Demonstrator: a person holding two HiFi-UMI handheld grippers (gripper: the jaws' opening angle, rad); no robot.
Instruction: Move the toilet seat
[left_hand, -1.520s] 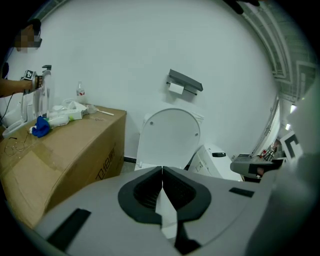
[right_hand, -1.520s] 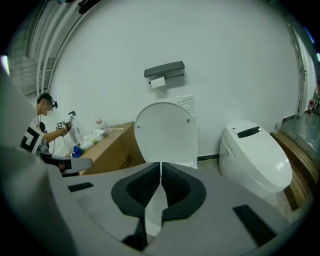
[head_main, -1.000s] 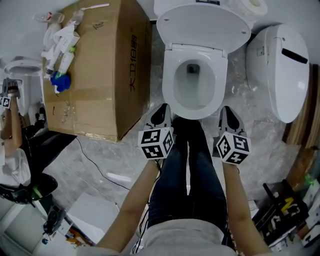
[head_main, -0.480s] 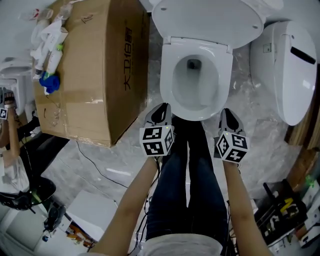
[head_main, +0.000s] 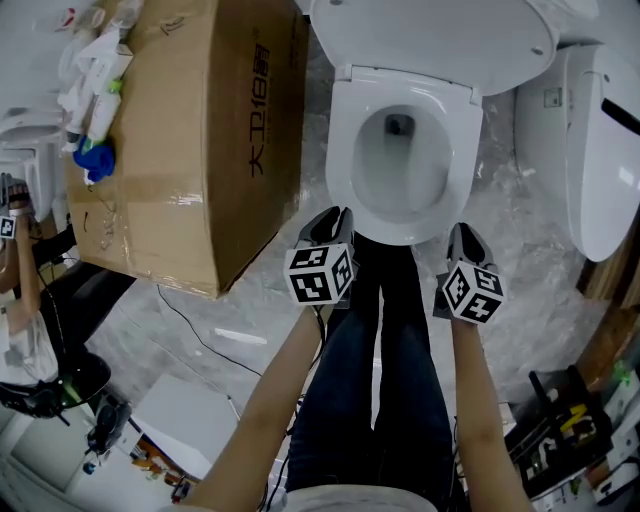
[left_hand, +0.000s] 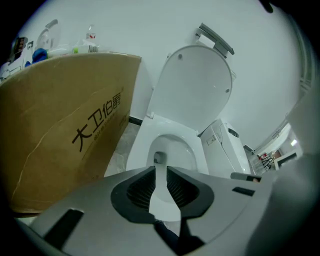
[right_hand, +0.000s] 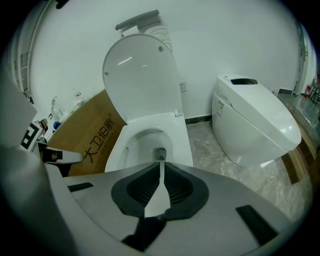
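Approaching stage judged in hand: seat is seen down on bowl, lid raised, nothing gripped. Left gripper is held near seat front, jaws opening, gap narrow, nothing between. Right gripper is closed, empty. Next: seat rim to be reached and pinched. Lid's upright stance is shown by gripper views only; both grippers' standoff by head view.

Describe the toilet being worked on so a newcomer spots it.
Beside the big cardboard box stand two white toilets. The target toilet, next to the box, has its lid raised; the other toilet is closed.
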